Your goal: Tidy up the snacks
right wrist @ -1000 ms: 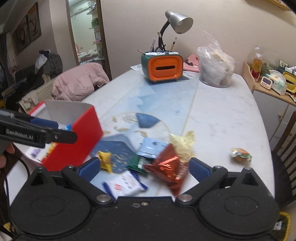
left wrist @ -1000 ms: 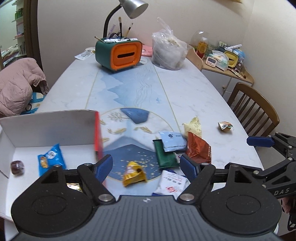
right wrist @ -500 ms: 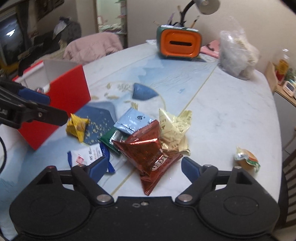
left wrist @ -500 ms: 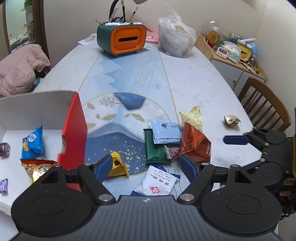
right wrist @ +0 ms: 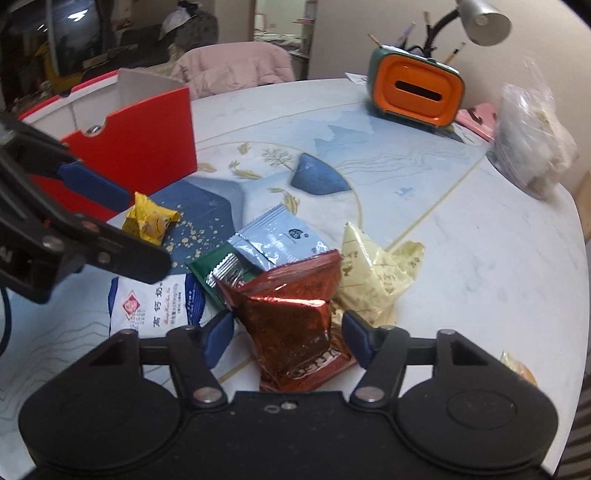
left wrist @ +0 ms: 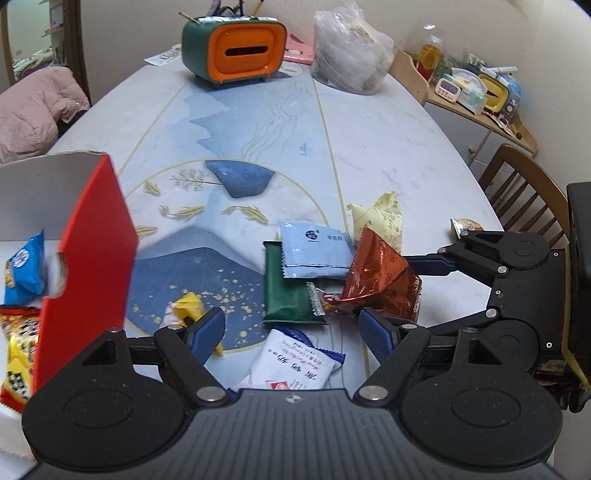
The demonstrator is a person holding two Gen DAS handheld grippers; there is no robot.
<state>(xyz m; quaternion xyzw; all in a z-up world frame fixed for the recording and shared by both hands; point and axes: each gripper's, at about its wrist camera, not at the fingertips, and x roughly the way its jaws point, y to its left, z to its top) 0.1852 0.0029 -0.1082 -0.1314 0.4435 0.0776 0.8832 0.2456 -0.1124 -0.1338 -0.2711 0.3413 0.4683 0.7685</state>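
Observation:
Loose snacks lie on the table beside a red box (left wrist: 92, 240) (right wrist: 147, 147). My right gripper (right wrist: 288, 338) straddles a red foil bag (right wrist: 291, 321) (left wrist: 380, 280); its jaws are closing, and a thin gap still shows at the pads. My left gripper (left wrist: 291, 332) hangs open over a white-and-blue packet (left wrist: 295, 363) (right wrist: 155, 306), and a yellow snack (left wrist: 188, 306) (right wrist: 147, 221) lies by its left finger. A light blue packet (left wrist: 314, 254), a green packet (left wrist: 288, 291) and a pale yellow bag (left wrist: 380, 218) lie close around the red bag. The box holds a blue packet (left wrist: 22, 266) and an orange one (left wrist: 18, 354).
A small wrapped snack (left wrist: 465, 225) sits alone near the table's right edge, by a wooden chair (left wrist: 524, 184). At the far end stand an orange-and-green tissue box (left wrist: 236, 48), a clear plastic bag (left wrist: 351, 62) and a desk lamp (right wrist: 484, 22). A pink jacket (left wrist: 33, 110) lies at the left.
Both grippers have sunk towards the snack pile. The right jaws have narrowed around the red foil bag and the wrist has rolled. The left jaws keep their width.

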